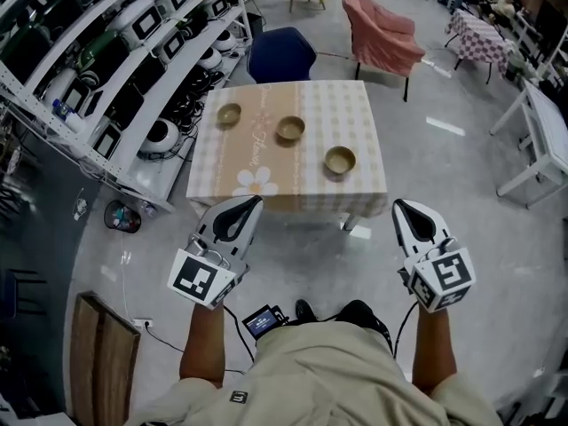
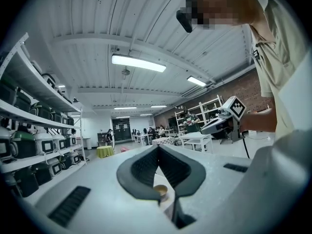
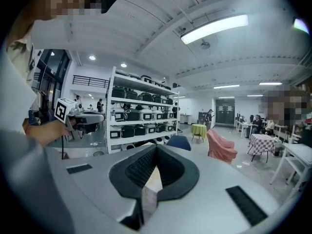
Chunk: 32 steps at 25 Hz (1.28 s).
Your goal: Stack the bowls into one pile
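Three tan bowls stand apart on the checked tablecloth [image 1: 355,114]: one at the far left [image 1: 229,114], one in the middle [image 1: 290,129], one nearer on the right [image 1: 340,160]. My left gripper [image 1: 255,201] hangs in front of the table's near edge, left of centre, its jaws together and empty. My right gripper [image 1: 399,204] is level with it beyond the table's right corner, also closed on nothing. In the left gripper view one bowl [image 2: 160,191] shows through the gap below the joined tips [image 2: 157,147]. In the right gripper view only cloth shows beneath the tips [image 3: 156,147].
A white shelf rack [image 1: 133,51] full of appliances runs along the left. Behind the table are a blue chair [image 1: 280,53] and a pink covered chair [image 1: 382,34]. A white table [image 1: 541,131] stands at the right, a wooden board [image 1: 102,362] at the lower left.
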### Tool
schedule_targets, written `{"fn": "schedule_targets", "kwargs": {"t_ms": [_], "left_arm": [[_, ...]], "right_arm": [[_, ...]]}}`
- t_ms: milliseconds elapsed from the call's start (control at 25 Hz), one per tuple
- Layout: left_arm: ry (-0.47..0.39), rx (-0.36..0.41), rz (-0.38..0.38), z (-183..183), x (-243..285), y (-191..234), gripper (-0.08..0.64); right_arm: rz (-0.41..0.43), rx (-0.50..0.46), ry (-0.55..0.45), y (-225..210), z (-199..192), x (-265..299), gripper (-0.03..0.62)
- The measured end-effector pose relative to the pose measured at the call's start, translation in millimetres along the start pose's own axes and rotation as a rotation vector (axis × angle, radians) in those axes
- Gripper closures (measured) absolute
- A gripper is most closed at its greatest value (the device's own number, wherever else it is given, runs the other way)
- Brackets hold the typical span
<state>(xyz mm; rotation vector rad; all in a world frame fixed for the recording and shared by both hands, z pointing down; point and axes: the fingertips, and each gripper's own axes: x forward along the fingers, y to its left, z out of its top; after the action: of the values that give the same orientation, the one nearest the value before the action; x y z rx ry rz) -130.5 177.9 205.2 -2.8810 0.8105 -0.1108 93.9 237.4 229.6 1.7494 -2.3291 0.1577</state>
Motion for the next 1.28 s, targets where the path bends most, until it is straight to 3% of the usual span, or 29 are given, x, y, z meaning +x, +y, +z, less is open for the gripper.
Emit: {"fn": "schedule_targets", "kwargs": {"t_ms": [360, 880, 1280], "left_arm": [[0.025, -0.008, 0.047, -15.1, 17.5, 48.4, 0.554], [0.07, -0.034, 0.123, -52.0, 98.1, 128.1, 0.553], [0.138, -0.079, 0.174, -103.3, 145.5, 181.1, 0.553]], "right_arm": [[0.019, -0.015, -0.007, -22.0, 12.2, 58.1, 0.589], [0.105, -0.028, 0.016, -84.4, 7.2, 186.2, 0.589], [0.164, -0.031, 0.109, -119.4, -39.0, 284.3, 0.588]]}}
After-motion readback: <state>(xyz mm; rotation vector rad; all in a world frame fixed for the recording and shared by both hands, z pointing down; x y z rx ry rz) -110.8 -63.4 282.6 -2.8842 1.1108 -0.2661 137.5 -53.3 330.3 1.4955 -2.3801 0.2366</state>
